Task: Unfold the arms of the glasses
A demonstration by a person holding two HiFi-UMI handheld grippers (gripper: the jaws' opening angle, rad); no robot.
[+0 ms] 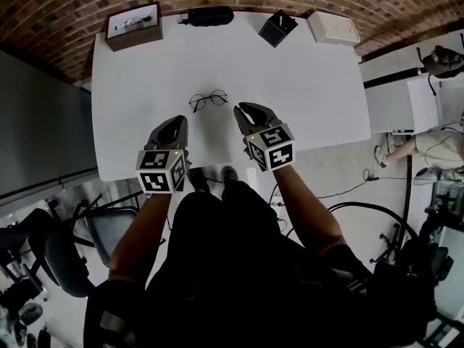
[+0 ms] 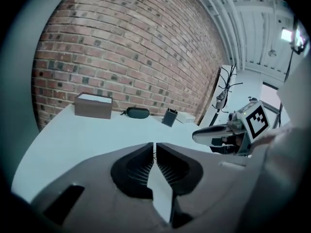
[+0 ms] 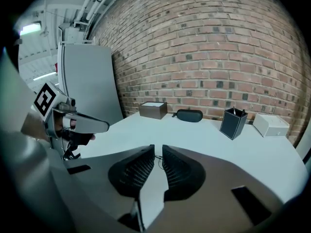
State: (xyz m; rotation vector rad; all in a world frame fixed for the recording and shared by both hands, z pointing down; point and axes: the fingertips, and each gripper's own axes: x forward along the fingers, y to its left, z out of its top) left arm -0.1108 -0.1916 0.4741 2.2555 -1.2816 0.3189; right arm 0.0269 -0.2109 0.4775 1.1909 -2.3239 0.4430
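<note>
Only the head view shows the glasses (image 1: pixel 208 100) whole. They lie on the white table (image 1: pixel 312 100), near its middle, just beyond the two grippers and between their tips. In both gripper views they are no more than a bit of thin wire past the jaw tips. The frame's long axis runs left to right, with the right lens slightly farther than the left. Which way the front faces is too small to tell. The left gripper (image 1: pixel 180 120) is near and left of the glasses and the right gripper (image 1: pixel 242 110) is just right of them; neither touches them. Each gripper's own view shows its jaws pressed together with nothing between them. The left gripper view also catches the right gripper side-on, and the right gripper view catches the left one, each with its marker cube. Along the table's far edge, from left, stand a brown box (image 1: pixel 133 26), a black case (image 1: pixel 209 16), a black holder (image 1: pixel 278 27) and a white box (image 1: pixel 333 27). The gripper views show these standing before an upright brick wall (image 3: pixel 204 47), with ceiling pipes (image 2: pixel 233 23) above. Only the head view shows a chair (image 1: pixel 65 259) at the near left and another person's foot (image 1: pixel 382 154) at the right.
</note>
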